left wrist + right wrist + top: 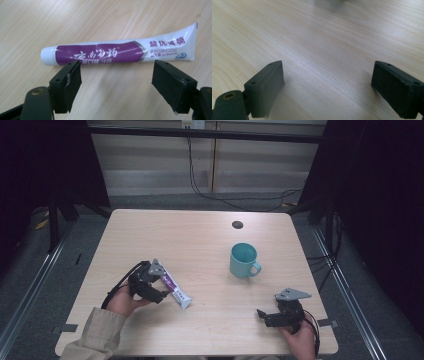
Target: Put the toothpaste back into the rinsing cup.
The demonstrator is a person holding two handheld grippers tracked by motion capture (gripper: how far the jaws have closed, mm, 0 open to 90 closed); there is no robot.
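The light wooden desk (200, 245) stands on grey carpet, with dark curtains at both sides, pale panelled cabinets behind it and black cables trailing over the floor; a small dark round spot, perhaps a cable hole, sits near its far edge. The left tongs (116, 75) hang spread wide over bare wood with nothing between the pads, and the purple-and-white toothpaste tube (120, 52) lies flat on the desk just beyond their tips, cap towards the left pad. The right tongs (327, 85) likewise gape empty above plain wood grain, the teal mug (244, 260) standing upright well beyond them.
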